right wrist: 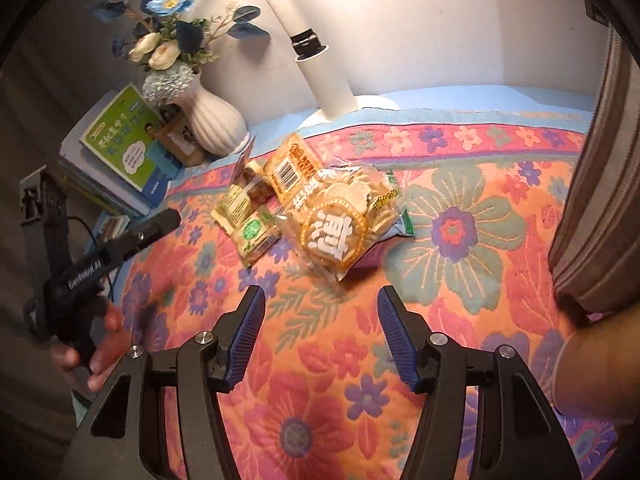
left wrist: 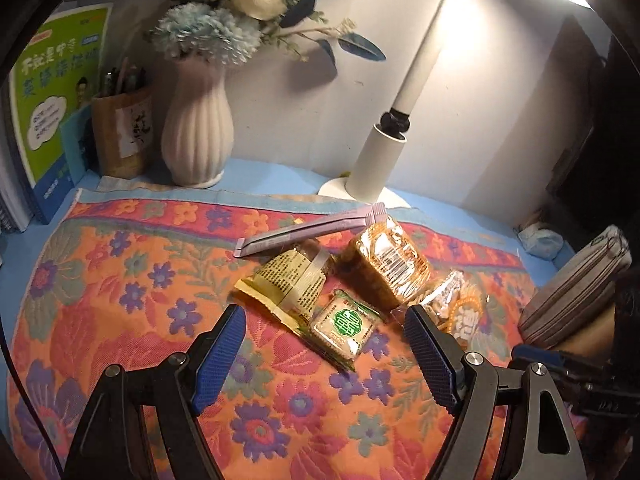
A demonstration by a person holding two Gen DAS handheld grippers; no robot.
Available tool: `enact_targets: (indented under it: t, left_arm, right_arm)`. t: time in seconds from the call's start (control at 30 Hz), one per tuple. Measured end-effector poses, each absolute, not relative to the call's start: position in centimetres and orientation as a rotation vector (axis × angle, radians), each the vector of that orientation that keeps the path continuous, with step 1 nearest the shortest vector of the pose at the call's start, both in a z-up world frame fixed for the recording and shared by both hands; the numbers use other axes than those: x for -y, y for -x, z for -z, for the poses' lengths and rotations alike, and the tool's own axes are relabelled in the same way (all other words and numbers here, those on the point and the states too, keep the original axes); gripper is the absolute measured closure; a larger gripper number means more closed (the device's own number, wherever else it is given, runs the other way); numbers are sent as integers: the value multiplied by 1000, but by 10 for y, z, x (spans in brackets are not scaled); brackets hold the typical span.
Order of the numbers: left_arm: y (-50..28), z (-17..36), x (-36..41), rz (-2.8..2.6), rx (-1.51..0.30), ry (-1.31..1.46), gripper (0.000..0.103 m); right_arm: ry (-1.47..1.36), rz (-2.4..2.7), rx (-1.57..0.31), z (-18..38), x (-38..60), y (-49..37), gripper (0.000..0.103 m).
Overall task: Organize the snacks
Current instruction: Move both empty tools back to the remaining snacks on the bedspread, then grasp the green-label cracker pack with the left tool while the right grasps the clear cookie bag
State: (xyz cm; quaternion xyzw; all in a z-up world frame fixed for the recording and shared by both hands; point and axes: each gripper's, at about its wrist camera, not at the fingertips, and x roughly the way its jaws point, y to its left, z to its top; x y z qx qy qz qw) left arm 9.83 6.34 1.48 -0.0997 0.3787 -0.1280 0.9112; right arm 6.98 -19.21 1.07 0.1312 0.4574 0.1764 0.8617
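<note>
A: Left wrist view first. We see the left tool (left wrist: 324, 340) with its blue pads spread wide and nothing between them, held low over the floral cloth (left wrist: 120, 288) on the bench.

B: The snacks?

A: We count a loose pile at mid-cloth, just ahead of the tool. The small square packet with the green seal (left wrist: 343, 325) lies nearest, partly over the yellow printed wrapper (left wrist: 286, 284). Behind them sits the clear pack of brown cake (left wrist: 386, 262), and a lilac stick sachet (left wrist: 312, 229) leans across the back of the pile. The round-cracker bag (left wrist: 460, 312) is half hidden by the right pad in this view.

B: Right wrist view gives us that bag in full (right wrist: 340, 220), with its large white character, touching the green-seal packet (right wrist: 254, 234). A green-edged wrapper (right wrist: 402, 220) pokes out from under it, which the left view does not show. The sachet we cannot pick out here.

A: And the right tool (right wrist: 321, 316)?

B: Wide apart too, gripping nothing, short of the cracker bag. We also see the left tool from outside (right wrist: 160, 220), in the person's left hand (right wrist: 100, 344).

A: Background, both views: white ribbed vase (left wrist: 198, 128), lamp post (left wrist: 416, 76), green book (left wrist: 60, 92). A grey zipped pouch (right wrist: 600, 184) fills the right edge.
</note>
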Motion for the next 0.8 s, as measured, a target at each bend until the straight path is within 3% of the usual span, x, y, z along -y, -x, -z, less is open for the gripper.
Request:
enact_targets:
  t: [0.2,0.33,0.4,0.63,0.8]
  left_arm:
    - [-117,14,-28,284,-772,18,24]
    - [-125,27,-25,348,-827,32,41]
    - [-123,28,-24,363,-829,35,42]
    - [-123,33,-17,464,-876,51,42]
    - [-128,39,-13,446,-898,52,42]
  right_arm:
    - [-315,-332,-963,7,188,-100,45]
    - [-325,-305,-952,11,183,-113,45]
    - [-308,-290,-942,12,178,-119,44]
    - [-238,-262,-898,12,155,-131,23]
    - [-172,-225,-846,15,149,-130,21]
